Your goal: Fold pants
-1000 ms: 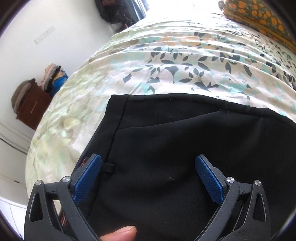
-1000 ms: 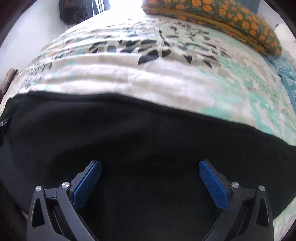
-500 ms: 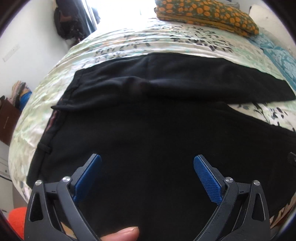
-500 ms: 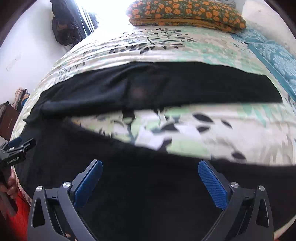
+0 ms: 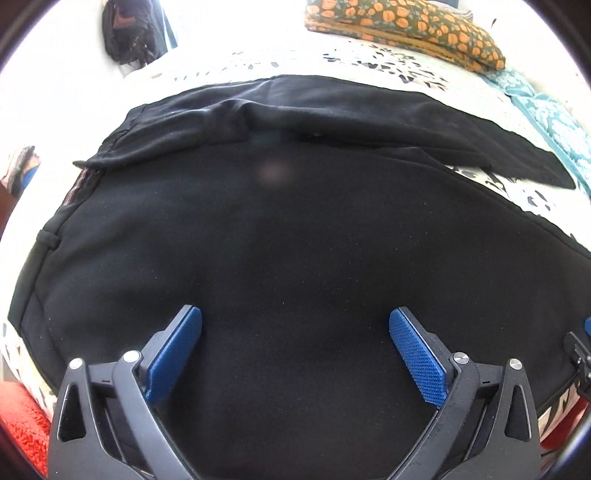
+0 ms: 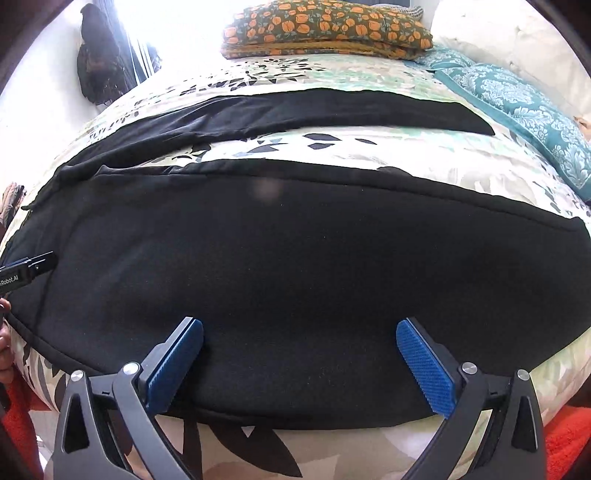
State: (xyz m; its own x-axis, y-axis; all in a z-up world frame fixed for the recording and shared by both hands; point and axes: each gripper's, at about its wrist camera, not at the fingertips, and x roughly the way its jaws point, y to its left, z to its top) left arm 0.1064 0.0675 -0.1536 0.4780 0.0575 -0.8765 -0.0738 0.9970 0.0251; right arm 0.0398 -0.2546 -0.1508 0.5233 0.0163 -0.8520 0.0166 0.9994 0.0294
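- The bed fills both views, covered in a pale cotton sheet printed with dark and mint leaf shapes, gently rumpled.
- The black pants lie spread flat across the near part of the bed, waistband to the left. The cloth is matte, soft and slightly fuzzy, flecked with lint. The near leg is a broad dark slab with a stitched hem at its right end; the far leg runs as a long narrow strip further back, a wedge of sheet showing between the two.
- A folded blanket with orange pumpkins on dark green sits at the far edge; beside it lies a teal damask cloth.
- A red shaggy rug shows below the bed edge.
- The left gripper hovers over the seat of the pants, jaws spread wide, its ribbed blue pads holding nothing.
- The right gripper hangs over the near leg, jaws likewise wide apart and empty.
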